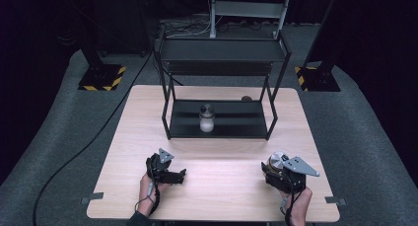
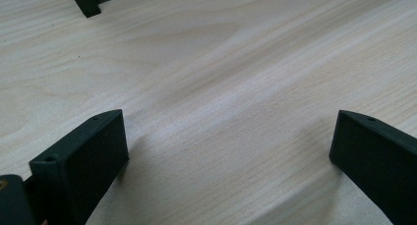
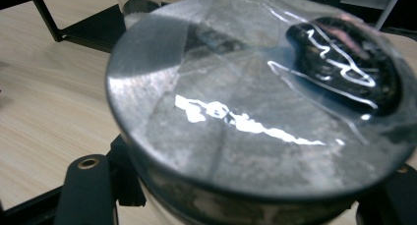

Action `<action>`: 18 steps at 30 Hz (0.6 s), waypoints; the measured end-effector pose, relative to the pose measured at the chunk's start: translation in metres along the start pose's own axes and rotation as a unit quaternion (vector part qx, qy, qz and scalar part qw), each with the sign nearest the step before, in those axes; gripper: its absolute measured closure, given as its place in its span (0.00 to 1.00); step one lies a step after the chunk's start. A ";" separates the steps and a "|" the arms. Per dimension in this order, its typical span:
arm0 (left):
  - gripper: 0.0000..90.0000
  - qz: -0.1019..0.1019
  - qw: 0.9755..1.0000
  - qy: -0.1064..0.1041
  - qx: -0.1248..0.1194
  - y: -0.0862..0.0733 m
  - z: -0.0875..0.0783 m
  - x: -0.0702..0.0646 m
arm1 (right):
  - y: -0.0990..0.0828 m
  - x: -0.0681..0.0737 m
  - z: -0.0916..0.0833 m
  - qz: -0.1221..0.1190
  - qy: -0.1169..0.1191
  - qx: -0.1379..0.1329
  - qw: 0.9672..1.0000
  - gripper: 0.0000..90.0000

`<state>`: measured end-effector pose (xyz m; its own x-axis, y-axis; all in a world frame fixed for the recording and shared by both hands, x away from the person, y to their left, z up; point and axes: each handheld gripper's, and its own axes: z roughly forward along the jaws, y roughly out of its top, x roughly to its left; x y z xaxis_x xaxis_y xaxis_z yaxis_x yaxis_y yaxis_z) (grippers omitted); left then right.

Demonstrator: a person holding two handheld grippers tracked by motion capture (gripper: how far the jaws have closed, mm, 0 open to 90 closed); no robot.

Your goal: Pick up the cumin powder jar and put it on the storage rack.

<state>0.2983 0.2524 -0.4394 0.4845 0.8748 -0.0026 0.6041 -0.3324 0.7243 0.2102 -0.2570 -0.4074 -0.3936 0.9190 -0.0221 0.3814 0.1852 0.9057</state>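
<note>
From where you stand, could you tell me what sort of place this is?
Probably a lab or studio set up for recording handling work: black curtains all round, stands on hazard-striped bases, grey carpet, and a lone wooden table holding a small black shelf rack.

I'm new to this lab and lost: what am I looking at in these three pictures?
A person at a wooden table holds hand-held tongs in each hand. One picture looks down from above; the other two come from cameras riding on the tongs. The left tongs are open above bare wood. The right tongs are shut on a jar with a shiny metal lid. On the table stands a black rack, and a second jar stands on its lower shelf.
</note>
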 end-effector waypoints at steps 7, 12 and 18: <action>0.01 0.000 1.000 0.000 0.000 0.000 0.000 0.000 | 0.004 0.000 0.007 -0.001 0.005 0.001 1.000 0.34; 0.01 0.000 1.000 0.000 0.000 0.000 0.000 0.000 | 0.007 0.001 0.010 -0.004 0.007 0.000 1.000 0.34; 0.01 0.001 1.000 0.000 0.000 0.000 0.000 0.000 | 0.011 -0.002 0.014 -0.004 0.010 -0.005 1.000 0.34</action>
<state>0.2982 0.2525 -0.4393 0.4853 0.8744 -0.0017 0.6035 -0.3335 0.7243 0.2272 -0.2522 -0.4039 -0.4123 0.9108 -0.0210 0.3700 0.1884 0.9097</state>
